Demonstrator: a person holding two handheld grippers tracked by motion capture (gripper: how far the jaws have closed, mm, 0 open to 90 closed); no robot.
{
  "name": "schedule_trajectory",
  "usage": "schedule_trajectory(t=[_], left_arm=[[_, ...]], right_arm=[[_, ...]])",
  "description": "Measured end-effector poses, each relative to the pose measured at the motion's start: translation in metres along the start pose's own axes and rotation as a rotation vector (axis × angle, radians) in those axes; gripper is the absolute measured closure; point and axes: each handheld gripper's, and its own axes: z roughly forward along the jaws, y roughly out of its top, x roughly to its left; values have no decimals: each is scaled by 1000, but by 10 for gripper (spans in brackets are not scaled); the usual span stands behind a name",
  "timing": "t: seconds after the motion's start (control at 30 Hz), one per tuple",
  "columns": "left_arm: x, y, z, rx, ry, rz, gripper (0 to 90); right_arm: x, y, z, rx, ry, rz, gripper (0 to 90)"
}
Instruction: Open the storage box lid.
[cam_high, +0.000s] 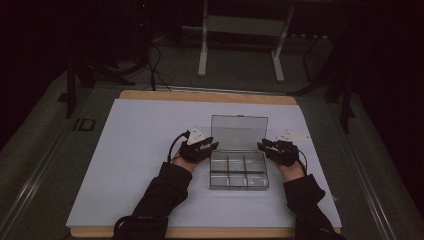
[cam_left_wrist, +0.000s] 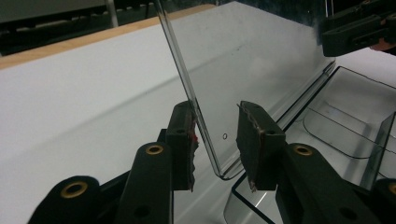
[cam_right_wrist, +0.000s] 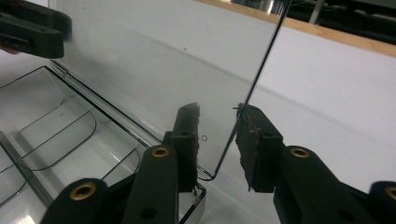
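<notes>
Straddling the upright clear plastic lid (cam_high: 239, 131) of the compartmented transparent box (cam_high: 238, 171) mid-table, left gripper (cam_left_wrist: 217, 144) and right gripper (cam_right_wrist: 218, 142) stand slightly parted at opposite lid edges, clamping nothing, likely steadying it open.

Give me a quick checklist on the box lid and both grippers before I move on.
1. Lid standing upright, open: ok.
2. Left gripper straddles the lid's side edge; a gap shows at the inner pad, so it is not clamped: ok.
3. Right gripper straddles the opposite edge, inner pad apart from the lid: ok.
4. Lid stays up by itself once released: cannot tell.
5. Clear box compartments hold nothing: ok.
6. Box sits flat on the white mat: ok.
</notes>
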Motion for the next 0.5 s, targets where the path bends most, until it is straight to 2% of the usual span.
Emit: schedule_trajectory(t=[0.13, 0.3, 0.5], left_arm=[[3, -1, 2, 1, -16, -45, 675], [6, -2, 5, 9, -31, -81, 653], [4, 0, 9, 42, -25, -75, 592]], right_arm=[[-1, -2, 4, 8, 8, 18, 640], [-1, -4, 7, 16, 12, 39, 598], [-2, -4, 9, 29, 21, 71, 574]])
